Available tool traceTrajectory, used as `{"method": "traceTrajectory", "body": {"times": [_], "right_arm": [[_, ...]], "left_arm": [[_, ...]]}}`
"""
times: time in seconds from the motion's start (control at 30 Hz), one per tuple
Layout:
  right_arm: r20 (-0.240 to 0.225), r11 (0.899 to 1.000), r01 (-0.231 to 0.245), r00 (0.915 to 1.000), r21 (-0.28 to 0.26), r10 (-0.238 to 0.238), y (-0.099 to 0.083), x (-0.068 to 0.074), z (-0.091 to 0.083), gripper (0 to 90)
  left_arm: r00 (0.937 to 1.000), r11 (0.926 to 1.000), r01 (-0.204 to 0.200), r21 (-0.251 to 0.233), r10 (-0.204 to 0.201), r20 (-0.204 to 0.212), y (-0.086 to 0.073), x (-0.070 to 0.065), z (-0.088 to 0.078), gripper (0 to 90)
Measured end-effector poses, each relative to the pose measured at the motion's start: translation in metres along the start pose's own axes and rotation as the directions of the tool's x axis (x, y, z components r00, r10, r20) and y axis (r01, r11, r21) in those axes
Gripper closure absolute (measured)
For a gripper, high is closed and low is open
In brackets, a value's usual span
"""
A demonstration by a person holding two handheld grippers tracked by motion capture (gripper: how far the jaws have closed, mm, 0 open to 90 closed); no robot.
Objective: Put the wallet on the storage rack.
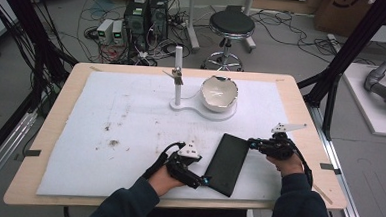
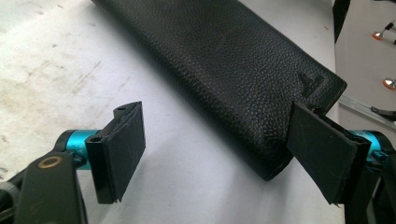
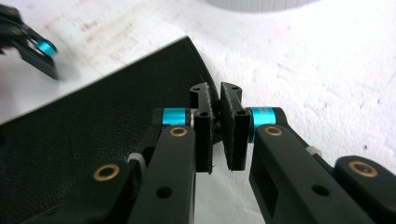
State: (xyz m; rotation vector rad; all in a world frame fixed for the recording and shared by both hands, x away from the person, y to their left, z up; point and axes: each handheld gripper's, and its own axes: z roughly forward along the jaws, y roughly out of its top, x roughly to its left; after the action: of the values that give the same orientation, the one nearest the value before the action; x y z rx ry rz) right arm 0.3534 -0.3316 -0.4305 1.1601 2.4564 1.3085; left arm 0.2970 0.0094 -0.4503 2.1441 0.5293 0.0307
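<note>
A high view looks down on a wooden table (image 1: pixel 55 111) covered by a white mat (image 1: pixel 130 115) with some dark smudges left of centre.

At lower centre-left of the frame, a person's left hand holds the left gripper (image 1: pixel 204 181), with its tip at the near left corner of a black leather wallet (image 1: pixel 226 164). In the left gripper view, its jaws stand wide apart: the left pad rests over bare mat, while the right pad sits right against the corner of the wallet (image 2: pixel 224 60), which runs from upper centre down to the lower right of that frame. Nothing is pinched between the pads.

The wallet lies flat on the mat at lower centre of the high view, long and narrow, tilted so that its far end leans toward the right.

Just right of the wallet's far end, the right hand holds the right gripper (image 1: pixel 252 141). In the right gripper view, the right gripper (image 3: pixel 219 122) has its jaws pressed nearly together, pinched on the upper right edge of the wallet (image 3: pixel 93 135).

At upper centre of the high view, a white stand (image 1: pixel 178 77) rises from a base beside a white bowl (image 1: pixel 219 93).
</note>
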Motion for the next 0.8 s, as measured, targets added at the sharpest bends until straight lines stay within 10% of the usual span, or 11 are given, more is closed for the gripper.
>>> {"method": "traceTrajectory", "body": {"times": [0.53,0.67,0.8], "right_arm": [[-0.152,0.989,-0.122,0.9824,-0.084,0.109,0.001,0.0,0.004,78.9],[-0.247,0.989,-0.146,0.9598,-0.034,0.133,0.0,0.0,0.012,73.7],[-0.238,0.994,-0.104,0.9654,0.026,0.107,0.001,0.009,0.026,65.9]], "left_arm": [[0.9995,0.9993,0.027,0.027,-0.027,0.015,0.001,0.003,0.003,20.2],[0.9995,0.9993,0.029,0.024,-0.029,0.015,0.001,0.003,0.004,20.6],[0.9995,0.9993,0.027,0.025,-0.027,0.016,0.001,0.003,0.004,20.6]]}}
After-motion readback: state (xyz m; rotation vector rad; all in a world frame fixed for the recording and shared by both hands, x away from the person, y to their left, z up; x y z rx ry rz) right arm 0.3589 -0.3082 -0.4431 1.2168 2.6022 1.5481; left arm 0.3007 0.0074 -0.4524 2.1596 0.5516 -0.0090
